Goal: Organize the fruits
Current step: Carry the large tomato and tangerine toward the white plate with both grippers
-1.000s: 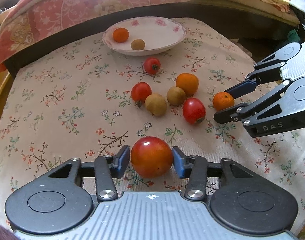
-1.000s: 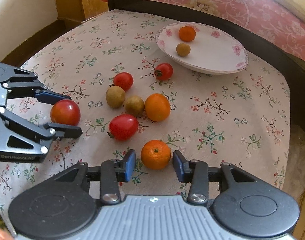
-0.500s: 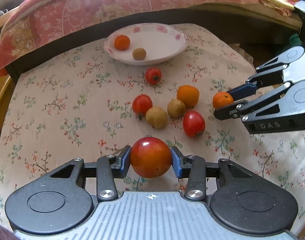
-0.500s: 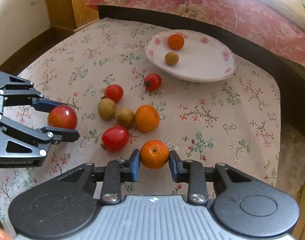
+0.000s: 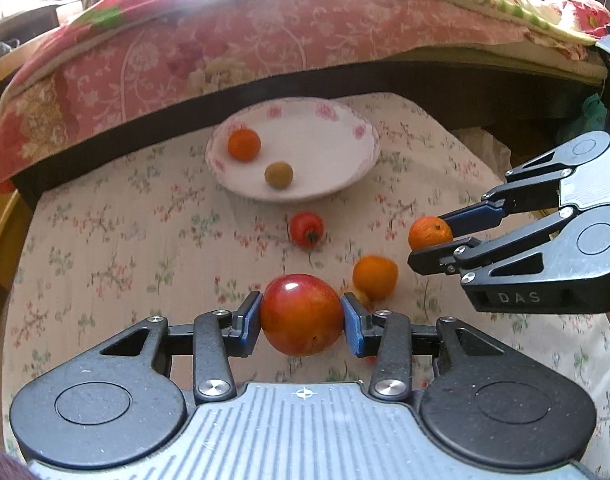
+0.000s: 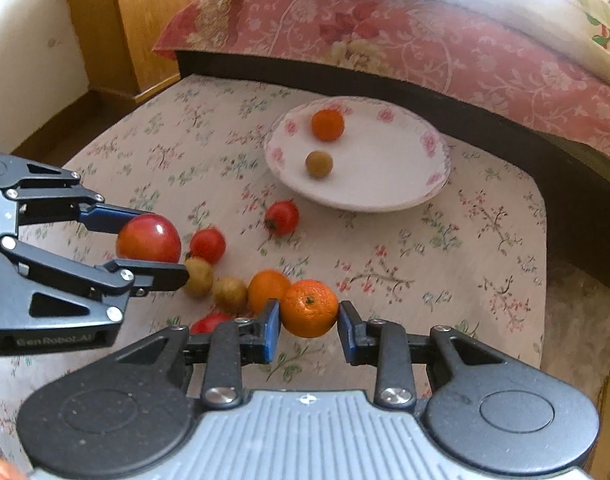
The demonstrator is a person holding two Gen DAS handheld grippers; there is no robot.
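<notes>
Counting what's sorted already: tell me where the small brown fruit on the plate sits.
In both wrist views the small brown fruit lies in the floral plate, just in front of the orange, toward the plate's left.

Each fisheye camera sits just behind its own gripper, looking forward and down, close to the flower-printed tablecloth (image 5: 105,240). Both views share the white flower-rimmed plate (image 5: 361,148) (image 6: 425,184).
</notes>
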